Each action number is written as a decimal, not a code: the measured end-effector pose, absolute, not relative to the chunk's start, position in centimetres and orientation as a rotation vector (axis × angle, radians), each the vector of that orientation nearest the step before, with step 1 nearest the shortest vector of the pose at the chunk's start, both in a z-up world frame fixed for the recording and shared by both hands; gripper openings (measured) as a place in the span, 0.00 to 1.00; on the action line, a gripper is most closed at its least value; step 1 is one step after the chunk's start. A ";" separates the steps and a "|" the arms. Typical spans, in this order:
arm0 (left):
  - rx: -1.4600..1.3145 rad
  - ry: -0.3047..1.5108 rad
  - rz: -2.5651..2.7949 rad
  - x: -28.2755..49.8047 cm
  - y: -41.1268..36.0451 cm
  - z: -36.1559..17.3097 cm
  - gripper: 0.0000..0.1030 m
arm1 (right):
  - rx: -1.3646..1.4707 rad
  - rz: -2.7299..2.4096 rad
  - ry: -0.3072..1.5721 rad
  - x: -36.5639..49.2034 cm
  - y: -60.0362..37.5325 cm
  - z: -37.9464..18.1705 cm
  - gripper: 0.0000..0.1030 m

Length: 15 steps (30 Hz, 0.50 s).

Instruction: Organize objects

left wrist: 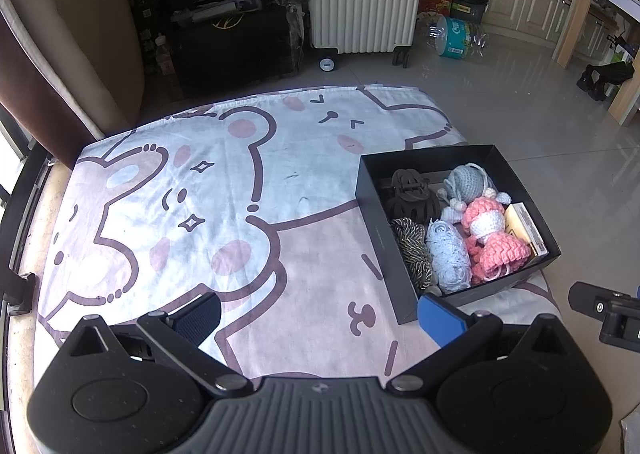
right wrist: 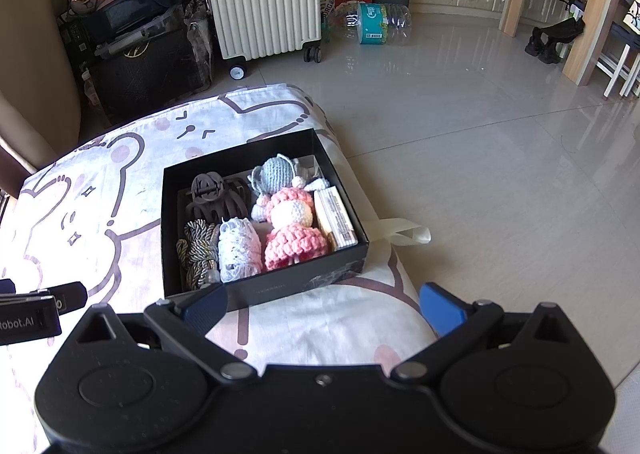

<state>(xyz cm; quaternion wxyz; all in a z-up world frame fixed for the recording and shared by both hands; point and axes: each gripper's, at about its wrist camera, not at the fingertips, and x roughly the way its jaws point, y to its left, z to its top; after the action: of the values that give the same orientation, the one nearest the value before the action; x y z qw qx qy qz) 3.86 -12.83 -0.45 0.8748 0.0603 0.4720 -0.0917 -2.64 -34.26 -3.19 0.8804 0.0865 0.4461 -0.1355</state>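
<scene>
Hovering over the blanket, both grippers gape wide and empty: left gripper, right gripper. Just ahead of the right one sits the box, filled with a doll, clip and cord.

Both grippers are matte black: two round lobes, silver pivot screws, angled link arms. The left gripper has a ribbed grey centre; its fingers carry one blue pad, one dark ribbed pad. The right gripper matches, its centre plain black
</scene>
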 end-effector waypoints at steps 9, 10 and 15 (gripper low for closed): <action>0.129 0.987 -0.195 3.9 -13.1 -0.4 1.00 | 0.181 -0.282 0.930 -2.6 -34.3 -3.2 1.00; 0.128 0.987 -0.195 3.9 -13.1 -0.4 1.00 | 0.181 -0.282 0.930 -2.6 -34.3 -3.2 1.00; 0.128 0.987 -0.194 3.9 -13.0 -0.4 1.00 | 0.181 -0.282 0.930 -2.6 -34.3 -3.2 1.00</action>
<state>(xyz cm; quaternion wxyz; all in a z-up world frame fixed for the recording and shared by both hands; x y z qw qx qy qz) 3.90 -13.03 -0.43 0.8741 0.0614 0.4727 -0.0929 -2.63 -34.30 -3.16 0.8803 0.0866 0.4464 -0.1354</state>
